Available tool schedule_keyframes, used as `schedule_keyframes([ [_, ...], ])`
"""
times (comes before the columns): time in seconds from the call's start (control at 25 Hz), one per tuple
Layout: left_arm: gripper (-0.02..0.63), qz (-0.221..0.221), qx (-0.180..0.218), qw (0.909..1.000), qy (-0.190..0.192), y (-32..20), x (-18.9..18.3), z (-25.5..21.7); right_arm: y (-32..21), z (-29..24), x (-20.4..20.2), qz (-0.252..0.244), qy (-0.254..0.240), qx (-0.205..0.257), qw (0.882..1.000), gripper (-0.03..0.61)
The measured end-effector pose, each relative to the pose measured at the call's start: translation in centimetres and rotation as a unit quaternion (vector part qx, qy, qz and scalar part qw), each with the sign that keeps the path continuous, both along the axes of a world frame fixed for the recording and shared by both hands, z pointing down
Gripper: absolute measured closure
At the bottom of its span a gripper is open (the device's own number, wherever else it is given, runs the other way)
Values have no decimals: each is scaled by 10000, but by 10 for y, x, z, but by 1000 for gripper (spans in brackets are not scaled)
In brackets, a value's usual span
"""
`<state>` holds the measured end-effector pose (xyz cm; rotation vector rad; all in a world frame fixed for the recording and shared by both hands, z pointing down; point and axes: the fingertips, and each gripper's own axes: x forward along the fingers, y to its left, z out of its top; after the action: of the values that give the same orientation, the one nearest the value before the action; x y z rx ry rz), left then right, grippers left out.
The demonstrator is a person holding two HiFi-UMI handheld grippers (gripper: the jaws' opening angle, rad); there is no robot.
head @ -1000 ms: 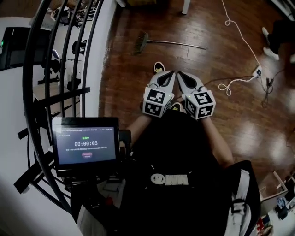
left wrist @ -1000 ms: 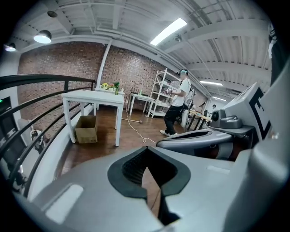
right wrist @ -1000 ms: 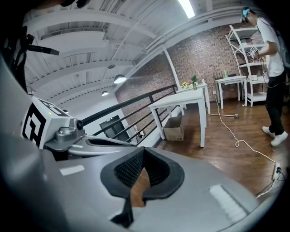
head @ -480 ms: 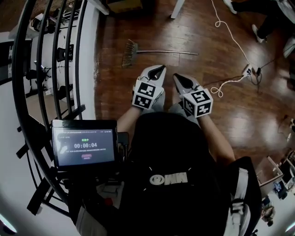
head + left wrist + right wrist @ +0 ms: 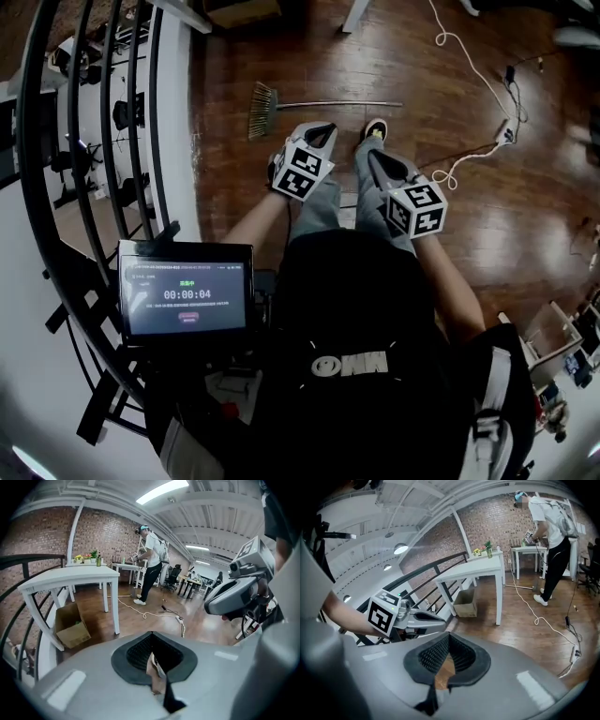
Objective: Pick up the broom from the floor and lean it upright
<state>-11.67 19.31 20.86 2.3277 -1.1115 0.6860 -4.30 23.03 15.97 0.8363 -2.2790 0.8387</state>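
Observation:
The broom (image 5: 323, 103) lies flat on the wooden floor, its bristle head (image 5: 262, 109) to the left and its thin handle running right. In the head view my left gripper (image 5: 323, 129) hovers just short of the handle's middle, shut and holding nothing. My right gripper (image 5: 373, 157) sits to the right and a little nearer me, also shut and empty. The left gripper view shows its jaws (image 5: 156, 666) closed together, with the right gripper (image 5: 236, 592) off to the right. The right gripper view shows its jaws (image 5: 443, 667) closed, with the left gripper (image 5: 415, 617) at the left. The broom appears in neither gripper view.
A black curved railing (image 5: 56, 141) runs along the left. A white table (image 5: 70, 578) and a cardboard box (image 5: 70, 627) stand beyond the broom. A white cable with a power strip (image 5: 473, 155) lies on the floor to the right. Another person (image 5: 553, 531) stands further off.
Both grippers have moved forward and down toward the broom and drawn apart from each other. The broom lies where it did.

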Motion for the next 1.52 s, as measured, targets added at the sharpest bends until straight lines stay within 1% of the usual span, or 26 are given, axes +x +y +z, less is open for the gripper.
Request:
schedule_keyframes([
  [0.08, 597, 177, -43, 9998, -100, -5, 1, 3, -1, 6, -3, -97, -25, -83, 9999, 574],
  [0.2, 597, 435, -80, 9982, -406, -28, 6, 15, -18, 18, -2, -169, -199, -127, 9996, 574],
  [0.28, 528, 502, -142, 9968, -603, -45, 17, 29, -34, 27, 11, -125, -354, -197, 9991, 574],
  [0.32, 515, 577, -163, 9960, -658, -51, 28, 35, -39, 30, 23, -72, -384, -233, 9990, 574],
  [0.4, 461, 903, -169, 9932, -721, -57, 53, 42, -42, 30, 43, 60, -350, -226, 9991, 574],
  [0.48, 412, 1318, -225, 9871, -877, -60, 66, 51, -43, 33, 50, 151, -322, -215, 9991, 574],
  [0.56, 385, 1654, -368, 9789, -1146, -67, 74, 77, -52, 47, 54, 240, -426, -293, 9984, 574],
  [0.68, 357, 2032, -688, 9663, -1425, -86, 94, 140, -81, 93, 75, 441, -573, -481, 9962, 574],
  [0.76, 336, 2228, -1016, 9571, -1547, -84, 103, 189, -89, 134, 90, 615, -448, -648, 9950, 574],
  [0.84, 333, 2217, -1262, 9515, -1719, -90, 92, 242, -102, 178, 93, 807, -354, -651, 9940, 574],
  [0.92, 333, 2043, -1465, 9501, -1847, -102, 79, 299, -121, 228, 95, 872, -321, -555, 9941, 574],
  [1.0, 330, 2056, -1646, 9449, -1946, -105, 83, 360, -134, 275, 108, 1039, -184, -548, 9929, 574],
  [1.08, 327, 2214, -1743, 9371, -2059, -100, 92, 414, -139, 311, 121, 1352, -98, -668, 9885, 574],
  [1.12, 324, 2249, -1780, 9347, -2101, -97, 95, 437, -139, 327, 124, 1486, -114, -735, 9861, 574],
  [1.2, 320, 2216, -1843, 9330, -2153, -93, 97, 476, -141, 357, 123, 1698, -218, -844, 9816, 574],
  [1.32, 316, 2146, -1817, 9345, -2183, -98, 104, 528, -147, 400, 122, 2004, -370, -920, 9747, 574],
  [1.4, 314, 2192, -1772, 9343, -2183, -100, 111, 561, -147, 431, 120, 1933, -189, -938, 9765, 574],
  [1.48, 315, 2298, -1819, 9299, -2224, -97, 115, 595, -149, 463, 118, 1747, 98, -1044, 9790, 574],
  [1.52, 314, 2323, -1865, 9275, -2260, -96, 115, 612, -151, 478, 118, 1719, 165, -1139, 9784, 574],
])
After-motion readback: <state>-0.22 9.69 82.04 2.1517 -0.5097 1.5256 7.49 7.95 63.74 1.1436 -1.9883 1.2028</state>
